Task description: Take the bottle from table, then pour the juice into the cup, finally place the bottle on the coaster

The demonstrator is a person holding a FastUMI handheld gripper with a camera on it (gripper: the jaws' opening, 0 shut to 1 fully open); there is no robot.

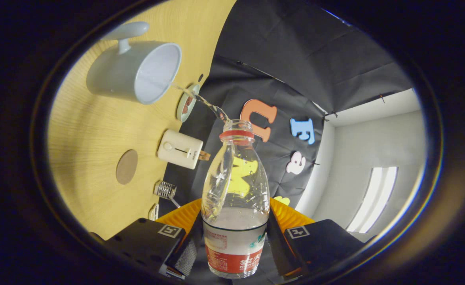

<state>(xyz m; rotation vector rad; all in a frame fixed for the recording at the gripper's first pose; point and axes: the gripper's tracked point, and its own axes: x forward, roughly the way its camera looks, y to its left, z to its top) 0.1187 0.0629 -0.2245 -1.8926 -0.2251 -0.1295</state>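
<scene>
Bottle (235, 198) is pinched between both fingers of my hand-held gripper (234, 241), tipped over so its open neck aims at the cup (133, 73) on the bench (93, 130). A thin stream of juice (200, 101) arcs from the mouth into the cup, and there's still some liquid left in the bottle. So pickup is done and I'm mid-pour. Still left: putting it on the round brown coaster (127, 166), which sits bare near a small white box (179, 149).

Rides on the gripper (234, 241), rolled sideways, looking forward along its fingers, close on the bottle (235, 198) between them; table (93, 158) and cup (135, 73) beyond.
</scene>
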